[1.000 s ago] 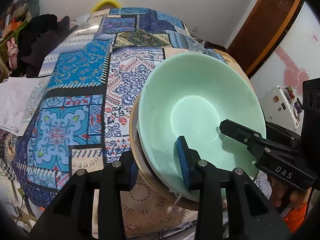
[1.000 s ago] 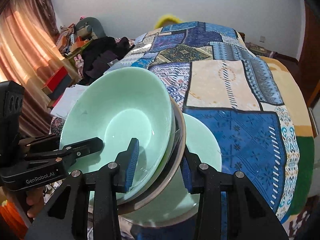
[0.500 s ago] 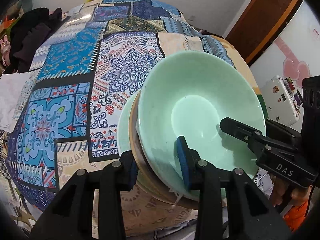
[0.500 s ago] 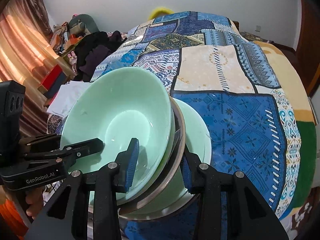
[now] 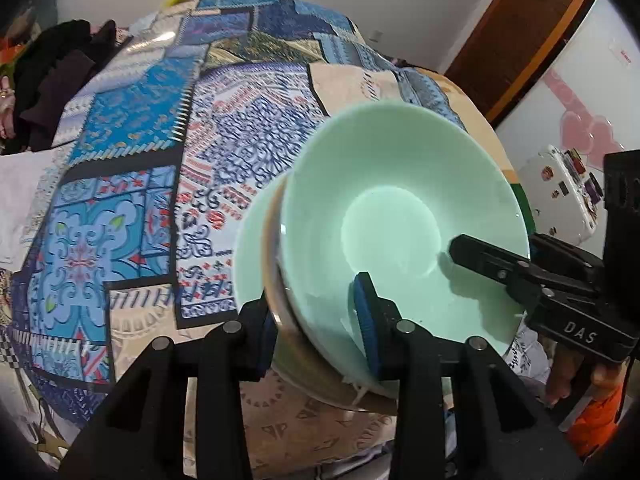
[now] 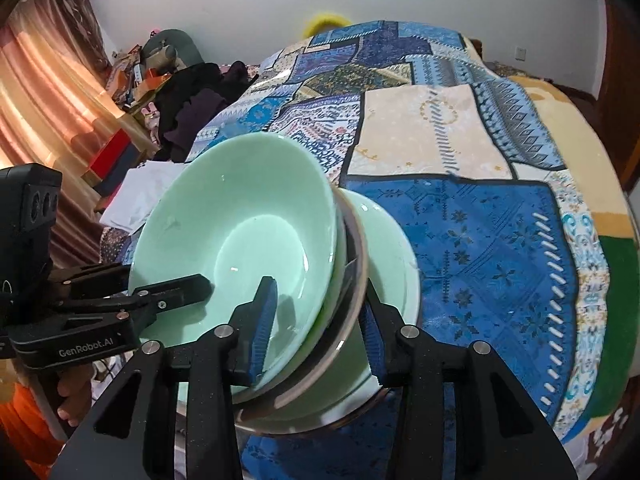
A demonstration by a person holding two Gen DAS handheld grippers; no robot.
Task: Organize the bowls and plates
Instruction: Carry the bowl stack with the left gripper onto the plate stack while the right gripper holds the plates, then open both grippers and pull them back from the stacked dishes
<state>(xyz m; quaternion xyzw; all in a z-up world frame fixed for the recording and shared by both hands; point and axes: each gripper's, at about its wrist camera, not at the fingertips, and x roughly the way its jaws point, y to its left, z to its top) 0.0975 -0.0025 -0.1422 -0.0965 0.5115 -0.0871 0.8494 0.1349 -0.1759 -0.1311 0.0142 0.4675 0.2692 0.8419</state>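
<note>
A pale green bowl tops a tilted stack: beneath it sits a metal dish, and beneath that a second green dish, whether plate or bowl cannot be told. The stack is held above the near edge of a patchwork quilt; whether its lowest rim touches the cloth is hidden.

The left gripper clamps the stack's rim at about 7 o'clock in its own view, one blue pad inside the top bowl and the other finger behind the lower dishes. The right gripper does the same from the opposite side, its blue pad inside the bowl and its outer finger behind the green dish. Both pairs of fingers are closed partway, to the thickness of the stacked rims, and each grips the stack.

Step in hand, as judged: carrying or setting down the assembled stack, late in the organizing task. The next move seems to call for levelling the stack, lowering it flat onto the quilt, then opening both grippers together so that nothing slides.

Pose: the two grippers face each other across the bowl, each visible in the other's view at 4 and 8 o'clock. Dark clothes lie beyond the quilt at 10 o'clock in the right view.
</note>
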